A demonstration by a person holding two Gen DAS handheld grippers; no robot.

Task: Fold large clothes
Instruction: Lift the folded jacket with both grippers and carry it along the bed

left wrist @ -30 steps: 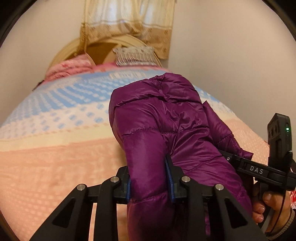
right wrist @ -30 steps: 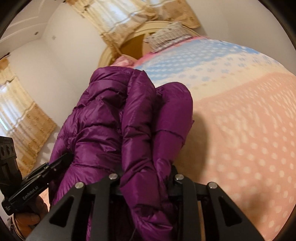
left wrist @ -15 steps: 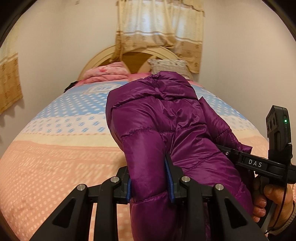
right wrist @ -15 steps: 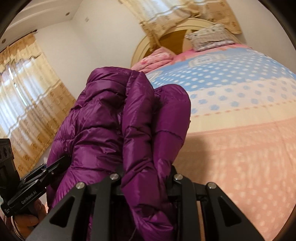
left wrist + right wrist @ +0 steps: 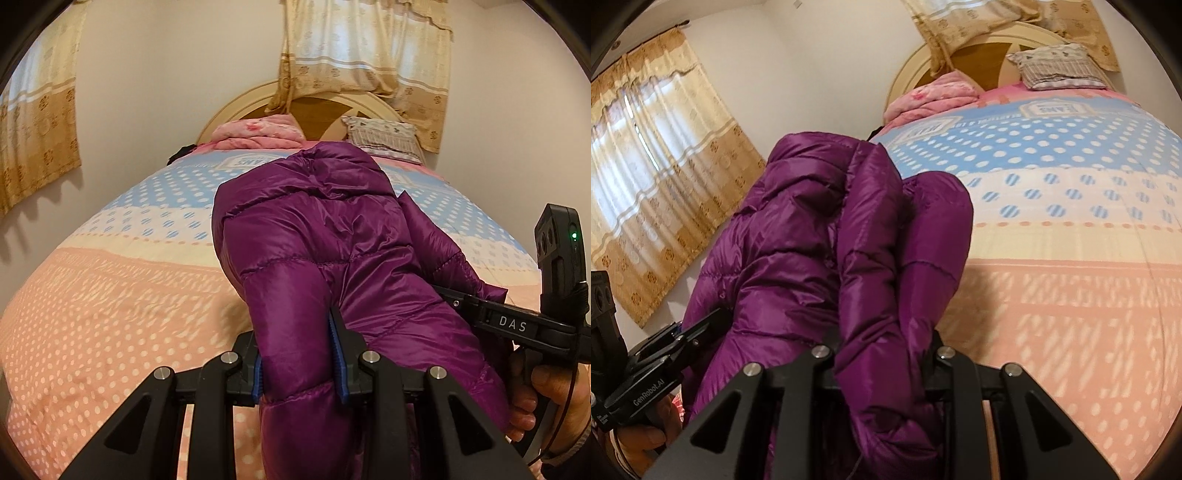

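A big bed [image 5: 110, 314] with a dotted cover fills the room. A puffy purple jacket [image 5: 332, 258] is held up above it, at the middle. It is pinched by the left gripper [image 5: 301, 354] at 6 o'clock, and squeezed by the right gripper [image 5: 882, 347] too.

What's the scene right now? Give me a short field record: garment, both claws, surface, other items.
garment: purple puffer jacket, bunched, held up above the bed
left claw: shut on a quilted fold of the jacket
right claw: shut on another fold of the jacket
surface: bed with dotted peach and blue cover
other items: pink blanket and patterned pillow at the headboard
fold status: jacket not yet laid flat
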